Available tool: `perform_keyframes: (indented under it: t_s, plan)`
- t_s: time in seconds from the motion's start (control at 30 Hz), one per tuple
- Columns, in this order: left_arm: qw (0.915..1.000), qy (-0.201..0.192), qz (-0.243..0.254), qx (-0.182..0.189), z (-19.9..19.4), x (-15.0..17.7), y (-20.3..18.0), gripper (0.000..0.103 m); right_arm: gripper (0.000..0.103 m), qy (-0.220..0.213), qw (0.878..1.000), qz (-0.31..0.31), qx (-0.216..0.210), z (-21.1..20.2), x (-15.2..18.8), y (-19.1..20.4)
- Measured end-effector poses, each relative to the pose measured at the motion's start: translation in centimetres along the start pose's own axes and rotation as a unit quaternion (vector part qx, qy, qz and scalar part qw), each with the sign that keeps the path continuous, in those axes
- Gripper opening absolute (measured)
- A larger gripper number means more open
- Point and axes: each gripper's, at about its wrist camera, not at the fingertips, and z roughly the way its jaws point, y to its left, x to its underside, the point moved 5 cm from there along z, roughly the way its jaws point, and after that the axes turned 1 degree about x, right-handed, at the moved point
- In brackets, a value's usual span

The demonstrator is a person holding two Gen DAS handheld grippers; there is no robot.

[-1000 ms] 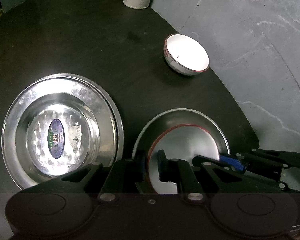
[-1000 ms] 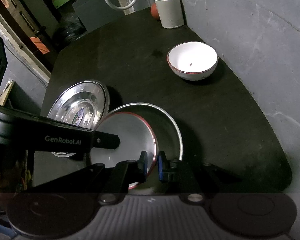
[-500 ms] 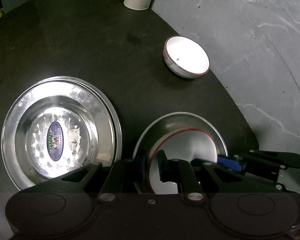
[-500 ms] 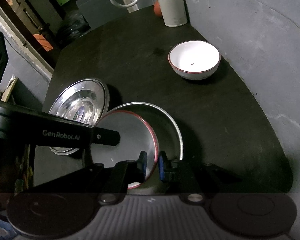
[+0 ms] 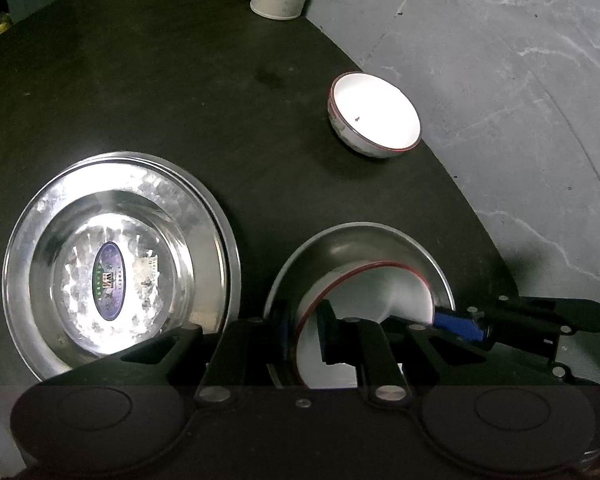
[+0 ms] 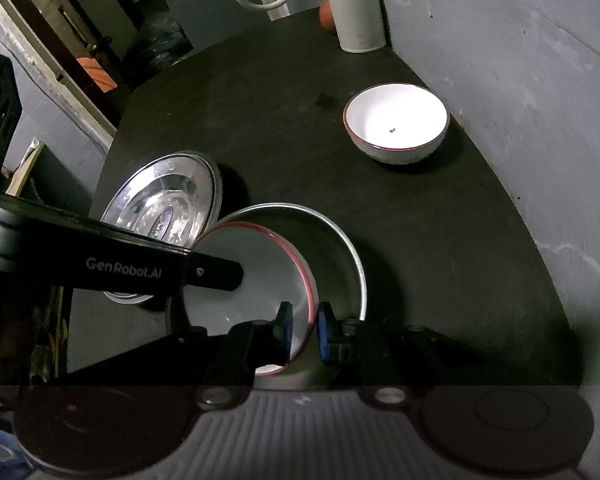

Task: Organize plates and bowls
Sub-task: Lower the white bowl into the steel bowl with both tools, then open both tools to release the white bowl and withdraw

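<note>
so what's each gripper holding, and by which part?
Both grip the red-rimmed white bowl by its rim: left gripper and right gripper on opposite sides, over the steel bowl.

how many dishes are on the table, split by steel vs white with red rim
steel: 2 — the wide steel plate and the steel bowl
white with red rim: 2 — the free white bowl and the held white bowl, gripped by both the left tool and the right tool
total: 4
</note>
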Motion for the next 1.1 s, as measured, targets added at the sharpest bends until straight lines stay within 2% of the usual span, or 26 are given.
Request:
perform_keyframes:
  t_s: [0.13, 0.2, 0.4, 0.63, 0.7, 0.73, 0.77, 0.83, 0.9, 0.93, 1.03, 1.1]
  plan:
    - [1.0, -0.004, 0.003, -0.002, -0.1, -0.2, -0.2, 0.021, 0.014, -0.005, 1.0, -0.003, -0.002, -0.3, -0.1, -0.3]
    - [0.9999, -0.01, 0.006, -0.003, -0.2, -0.5, -0.4, 0.023, 0.022, -0.01, 1.0, -0.003, -0.001, -0.5, -0.3, -0.6]
    - [0.9999, -0.01, 0.009, -0.005, 0.0, -1.1, -0.7, 0.025, 0.022, -0.016, 1.0, -0.001, -0.009, -0.8, -0.5, -1.1]
    - [0.9995, -0.03, 0.007, 0.003, -1.3, -1.7, -0.8, 0.033, 0.028, -0.058, 0.998, 0.013, -0.03, -2.8, -1.1, -1.9]
    - [0.9984, -0.055, 0.002, 0.009, -2.1, -2.2, -0.8, 0.045, 0.043, -0.079, 0.996, 0.018, -0.026, -3.3, -1.4, -2.3]
    - [0.9974, -0.072, 0.0, 0.007, -2.7, -2.5, -0.7, 0.059, 0.045, -0.089, 0.996, 0.021, -0.025, -3.5, -1.5, -2.5]
    - [0.9962, -0.087, -0.003, 0.003, -3.1, -2.9, -0.6, 0.065, 0.046, -0.098, 0.994, 0.027, -0.027, -3.7, -1.7, -2.7]
    - [0.9939, -0.11, -0.008, 0.003, -3.8, -3.6, -0.3, 0.069, 0.05, -0.112, 0.993, 0.038, -0.03, -3.8, -2.0, -3.2]
    - [0.9927, -0.12, -0.014, 0.002, -4.0, -4.3, -0.1, 0.077, 0.059, -0.125, 0.991, 0.049, -0.028, -3.8, -2.4, -3.7]
    - [0.9921, -0.124, -0.018, -0.004, -3.9, -4.6, 0.1, 0.085, 0.062, -0.131, 0.99, 0.054, -0.026, -3.8, -2.5, -4.0]
    - [0.99, -0.137, -0.025, -0.023, -3.5, -5.5, 0.3, 0.1, 0.079, -0.145, 0.987, 0.071, -0.024, -3.3, -2.9, -4.7]
    - [0.9885, -0.143, -0.029, -0.038, -3.2, -6.2, 0.6, 0.102, 0.091, -0.148, 0.985, 0.084, -0.023, -2.8, -2.9, -5.2]
